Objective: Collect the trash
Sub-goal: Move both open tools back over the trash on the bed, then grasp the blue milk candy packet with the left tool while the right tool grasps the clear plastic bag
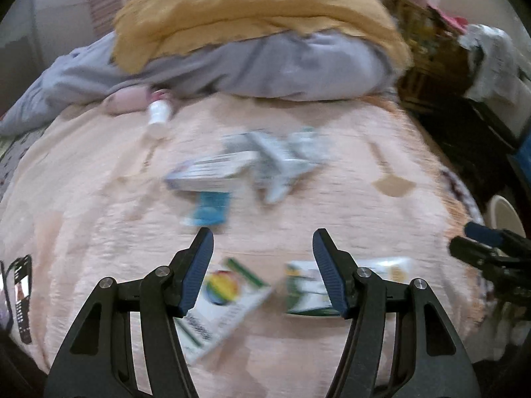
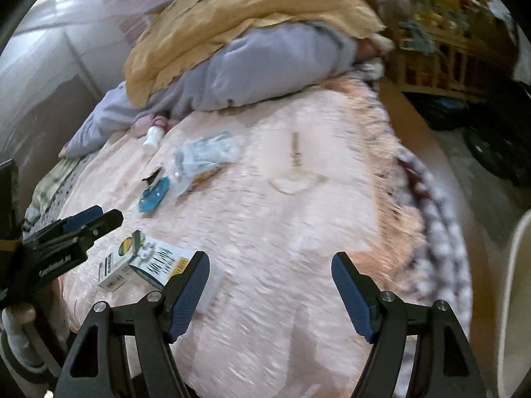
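Observation:
Trash lies on a pink blanket (image 1: 332, 212) on a bed. My left gripper (image 1: 264, 242) is open and empty above two small cartons: a white one with a rainbow circle (image 1: 225, 301) and a green-and-white one (image 1: 308, 292). Beyond it lie a blue wrapper (image 1: 209, 210), a white-and-blue box (image 1: 212, 172), crumpled packaging (image 1: 285, 162) and a small white bottle (image 1: 158, 112). My right gripper (image 2: 270, 265) is open and empty over bare blanket (image 2: 298, 232), right of the cartons (image 2: 146, 262). The left gripper (image 2: 83, 222) also shows in the right wrist view. Both views are blurred.
A mustard pillow (image 1: 249, 10) and grey bedding (image 1: 265, 66) are piled at the head of the bed. A wooden shelf (image 2: 441, 43) with clutter stands to the right. A white round container (image 1: 504, 215) stands on the floor beside the bed. A phone (image 1: 21, 292) lies at the left.

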`<state>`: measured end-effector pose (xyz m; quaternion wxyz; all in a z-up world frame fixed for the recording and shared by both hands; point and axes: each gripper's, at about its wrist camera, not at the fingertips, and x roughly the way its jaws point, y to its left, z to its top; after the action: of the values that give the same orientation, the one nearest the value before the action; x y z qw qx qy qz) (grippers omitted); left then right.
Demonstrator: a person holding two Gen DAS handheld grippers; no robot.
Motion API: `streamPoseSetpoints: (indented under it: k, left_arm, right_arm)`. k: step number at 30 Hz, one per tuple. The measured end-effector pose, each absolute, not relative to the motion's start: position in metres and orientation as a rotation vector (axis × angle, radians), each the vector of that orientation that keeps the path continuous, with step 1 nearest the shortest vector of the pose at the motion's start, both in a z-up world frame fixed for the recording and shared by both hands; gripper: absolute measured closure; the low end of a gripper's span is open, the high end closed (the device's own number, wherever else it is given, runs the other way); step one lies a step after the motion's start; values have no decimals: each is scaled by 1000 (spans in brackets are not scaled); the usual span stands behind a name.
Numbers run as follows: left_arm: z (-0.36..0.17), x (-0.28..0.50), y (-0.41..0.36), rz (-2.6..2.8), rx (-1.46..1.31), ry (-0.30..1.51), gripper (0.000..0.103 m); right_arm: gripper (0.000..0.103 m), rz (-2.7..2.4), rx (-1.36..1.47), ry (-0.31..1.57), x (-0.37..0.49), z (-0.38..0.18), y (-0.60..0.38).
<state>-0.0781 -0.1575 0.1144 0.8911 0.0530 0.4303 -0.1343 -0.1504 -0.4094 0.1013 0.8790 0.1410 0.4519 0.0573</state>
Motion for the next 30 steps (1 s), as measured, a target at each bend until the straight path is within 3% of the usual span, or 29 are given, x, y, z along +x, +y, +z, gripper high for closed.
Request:
streamPoseSetpoints:
  k: [9, 24, 26, 27, 28, 29, 30]
  left_arm:
    - [84, -24, -110, -236, 26, 985, 42]
    - [49, 35, -126, -310, 53, 1085, 43]
    - [45, 39, -130, -324, 51, 1094, 53]
    - [42, 41, -132, -330, 51, 1106, 69]
    - [39, 43, -134, -329, 52, 1125, 78]
    - [38, 43, -133, -338, 38, 1131, 78]
    - [39, 42, -133, -346, 27, 1131, 81]
  right_arm:
    - [29, 223, 216, 959, -79, 101, -372]
    - [29, 335, 178, 1013, 54, 62, -342]
    - [30, 351, 194, 1014, 62, 57, -339]
    - [39, 347, 198, 1012, 64, 55, -337]
    - [47, 349, 203, 1013, 65, 51, -335]
    - [61, 352, 204, 1020, 66, 49, -334]
    - [64, 351, 204, 1025, 66, 47, -333]
